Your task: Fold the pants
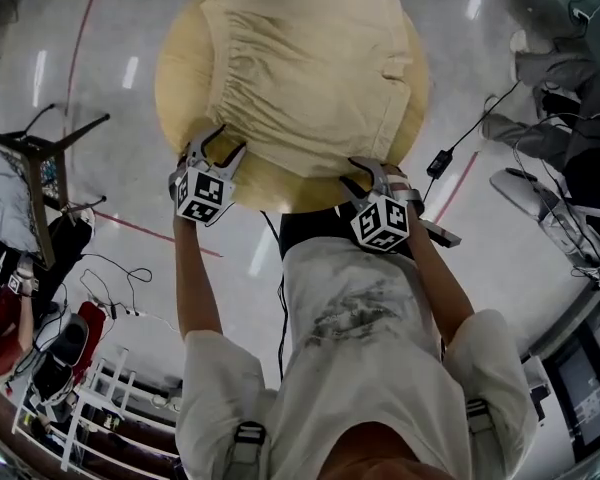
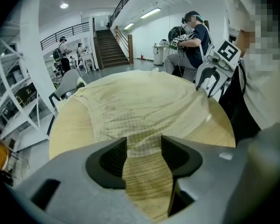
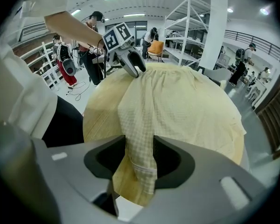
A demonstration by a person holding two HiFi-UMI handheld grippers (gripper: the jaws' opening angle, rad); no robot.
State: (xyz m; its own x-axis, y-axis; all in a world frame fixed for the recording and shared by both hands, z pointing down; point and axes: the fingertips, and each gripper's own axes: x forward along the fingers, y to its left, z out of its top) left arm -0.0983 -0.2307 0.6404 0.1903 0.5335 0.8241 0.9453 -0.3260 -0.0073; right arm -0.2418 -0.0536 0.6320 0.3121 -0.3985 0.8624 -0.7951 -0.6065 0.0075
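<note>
Pale yellow pants point(image 1: 310, 68) lie spread over a round wooden table point(image 1: 180, 78), waistband to the left in the head view. At the near left edge my left gripper point(image 1: 225, 148) stands open. In the left gripper view point(image 2: 143, 155) the cloth's edge point(image 2: 144, 139) lies at the tips of the spread jaws, with bare wood between the pads. My right gripper point(image 1: 365, 173) is at the near right edge. In the right gripper view point(image 3: 139, 160) it is shut on a bunched corner of the pants point(image 3: 140, 162), whose hem hangs below the jaws.
A black cable point(image 1: 460, 138) runs over the floor right of the table. A seated person point(image 1: 545, 98) is at the far right, and another seated person point(image 2: 191, 45) works beyond the table. A dark chair point(image 1: 40, 158) and a white rack point(image 1: 100, 408) stand to the left.
</note>
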